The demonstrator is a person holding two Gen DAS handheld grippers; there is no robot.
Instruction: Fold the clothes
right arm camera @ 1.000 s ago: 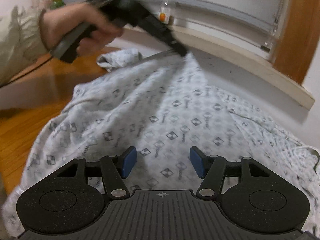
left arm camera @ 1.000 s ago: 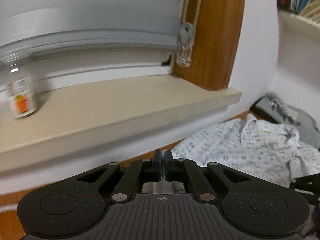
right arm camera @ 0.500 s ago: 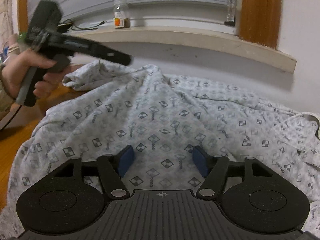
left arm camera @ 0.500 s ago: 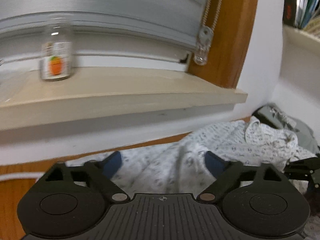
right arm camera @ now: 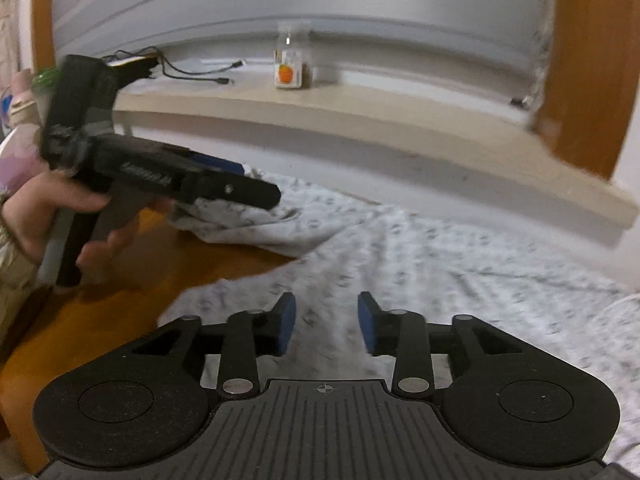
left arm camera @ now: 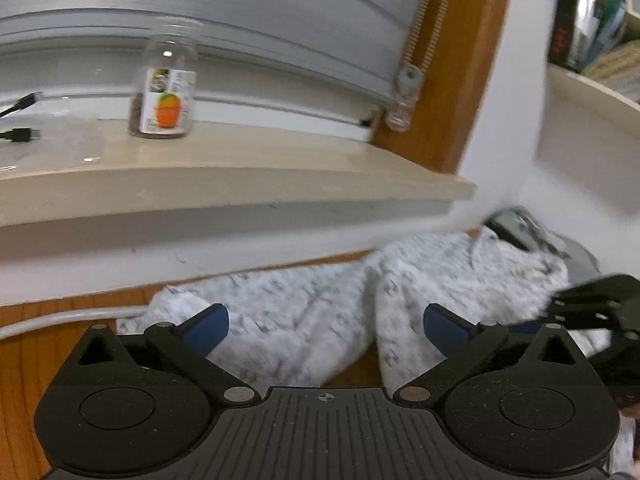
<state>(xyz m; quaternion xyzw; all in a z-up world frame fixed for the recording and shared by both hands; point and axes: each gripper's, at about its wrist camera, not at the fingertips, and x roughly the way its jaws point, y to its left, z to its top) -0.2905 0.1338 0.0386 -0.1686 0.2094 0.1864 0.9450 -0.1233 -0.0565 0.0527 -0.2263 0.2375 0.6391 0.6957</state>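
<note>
Fold clothes: early stage, garment spread but no finished fold visible.

The patterned white shirt (right arm camera: 420, 264) lies rumpled across the wooden counter (right arm camera: 132, 300), below the window sill (left arm camera: 240, 176). The left tongs (left arm camera: 326, 326) stand released, wide apart over cloth; the right tongs (right arm camera: 326, 322) are closing, cloth beneath them, pads not pressing. All folds appear to remain. A jar (left arm camera: 166, 84) stands on the sill; a bookshelf (left arm camera: 592, 76) sits far right.
</note>
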